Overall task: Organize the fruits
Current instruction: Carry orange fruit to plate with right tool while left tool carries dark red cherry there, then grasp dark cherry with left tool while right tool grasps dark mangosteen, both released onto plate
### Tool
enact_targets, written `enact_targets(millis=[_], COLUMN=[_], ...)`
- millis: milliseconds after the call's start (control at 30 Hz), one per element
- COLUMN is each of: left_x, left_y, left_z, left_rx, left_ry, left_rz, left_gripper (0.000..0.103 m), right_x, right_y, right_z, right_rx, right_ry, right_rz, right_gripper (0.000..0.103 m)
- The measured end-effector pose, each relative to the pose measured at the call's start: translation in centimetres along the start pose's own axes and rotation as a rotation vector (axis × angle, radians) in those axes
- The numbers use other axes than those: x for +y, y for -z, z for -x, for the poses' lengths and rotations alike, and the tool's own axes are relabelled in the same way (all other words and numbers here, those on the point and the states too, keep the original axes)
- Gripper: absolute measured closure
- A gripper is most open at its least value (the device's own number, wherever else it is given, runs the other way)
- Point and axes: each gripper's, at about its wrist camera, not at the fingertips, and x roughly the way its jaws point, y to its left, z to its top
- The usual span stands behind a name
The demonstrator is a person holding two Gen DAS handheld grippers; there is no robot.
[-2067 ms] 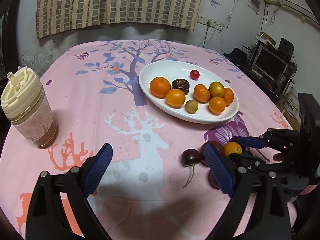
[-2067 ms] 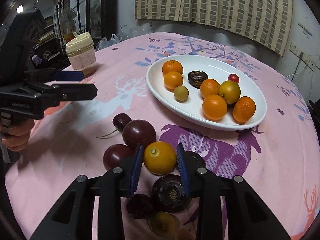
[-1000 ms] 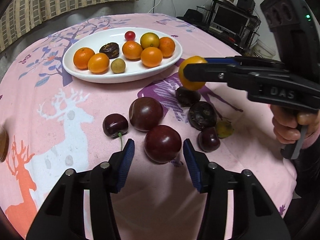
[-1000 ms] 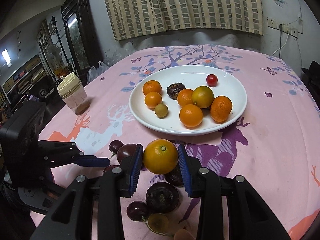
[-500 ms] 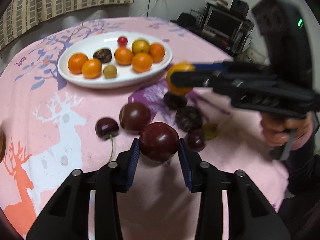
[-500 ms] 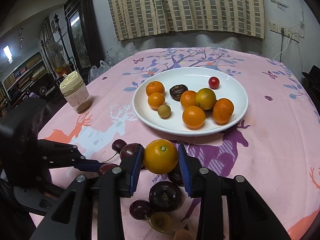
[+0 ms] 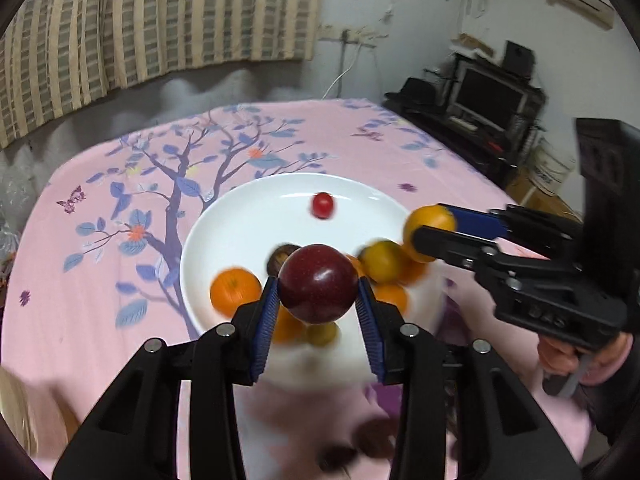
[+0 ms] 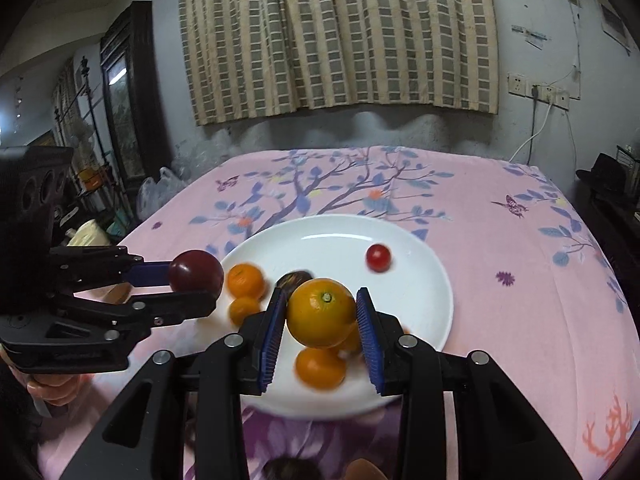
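Left wrist view: fruit on the plate [image 7: 248,216] is motion-blurred, partly hidden behind the plum [image 7: 318,289]; dark blobs at bottom edge can't be identified. No readable writing; embossed marks on right gripper body too blurred. Left gripper [image 7: 318,312] is clamped on the plum, held above plate's near edge. Right gripper [image 8: 322,320] is clenched on the orange [image 8: 322,312], over the plate's near part w/ other oranges under it. A cherry tomato [image 8: 378,258] sits apart toward far side. Vs 0.5 s ago: both fruits now carried up over the plate, off the cloth [image 8: 520,280]; plum no longer low by the table fruit.
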Motion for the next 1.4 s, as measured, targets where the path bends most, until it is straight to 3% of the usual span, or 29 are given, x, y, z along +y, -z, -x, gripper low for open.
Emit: enact_targets(millis=[200, 333, 433, 533, 667, 900, 1000, 1167, 1400], left_x=[2.0, 2.4, 2.5, 2.7, 2.6, 2.4, 2.3, 2.4, 2.3], left_y=[-1.9, -1.6, -0.5, 1.3, 5.8, 10.8, 11.6, 11.9, 11.9], left_z=[-4.8, -3.5, 0.0, 3.3, 6.6, 7.0, 7.1, 7.2, 7.4], left_rx=[0.074, 0.026, -0.016, -0.058, -0.107, -0.064, -0.054, -0.063, -0.064], left_ry=[-0.031, -0.066, -0.077, -0.086, -0.113, -0.159, -0.155, -0.167, -0.159], left_rz=[0.051, 0.076, 0.098, 0.14, 0.224, 0.274, 0.276, 0.27, 0.27], left_gripper=[0.064, 0.032, 0.017, 0.011, 0.008, 0.008, 0.008, 0.008, 0.008], right_x=[-1.1, -0.8, -0.1, 0.5, 0.8, 1.5, 1.8, 2.3, 2.4], right_y=[-0.9, -0.7, 0.1, 2.4, 6.1, 9.8, 10.3, 11.0, 11.2], right_z=[-4.4, -3.3, -0.8, 1.6, 2.5, 1.9, 1.8, 1.3, 0.9], right_rx=[0.04, 0.038, 0.034, 0.071, 0.147, 0.247, 0.262, 0.301, 0.322], right_ry=[0.017, 0.017, 0.007, -0.01, -0.021, -0.042, -0.026, -0.036, -0.015], right_rz=[-0.02, -0.007, 0.014, 0.007, -0.052, -0.099, -0.085, -0.072, -0.056], right_gripper=[0.066, 0.053, 0.04, 0.037, 0.034, 0.034, 0.036, 0.052, 0.059])
